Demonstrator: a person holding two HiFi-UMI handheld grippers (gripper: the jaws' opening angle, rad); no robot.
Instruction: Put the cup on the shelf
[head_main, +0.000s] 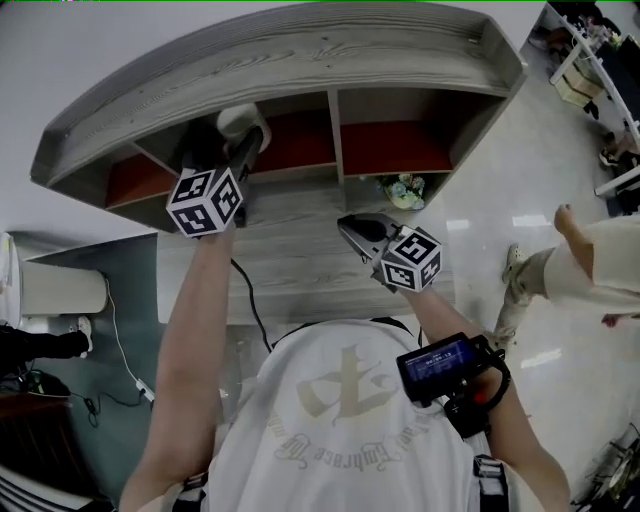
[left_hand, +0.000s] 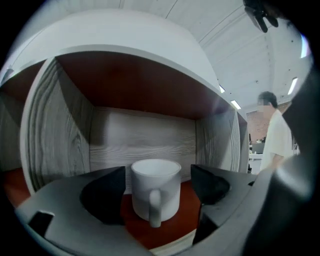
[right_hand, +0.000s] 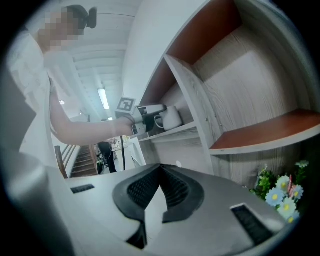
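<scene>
On red floor of shelf (head_main: 300, 45) compartment, cup (left_hand: 155, 192) stands upright between spread jaws of left hand-held gripper (left_hand: 159, 172). Draw your gripper straight back; don't clip handle. Right hand-held gripper (right_hand: 161, 172) pressed together, empty.

The cup (left_hand: 155, 192) was a plain white mug with one handle, standing upright with its mouth up and its handle turned toward the left gripper view. It rested on the red-brown floor of a compartment of the shelf (head_main: 300, 60), near the front edge and apart from the back wall and both side walls. The shelf was pale grey wood grain with a curved top board and red-brown floors inside (three compartments showed in the head view). In that view the cup sat in the middle one, toward its left side.
</scene>
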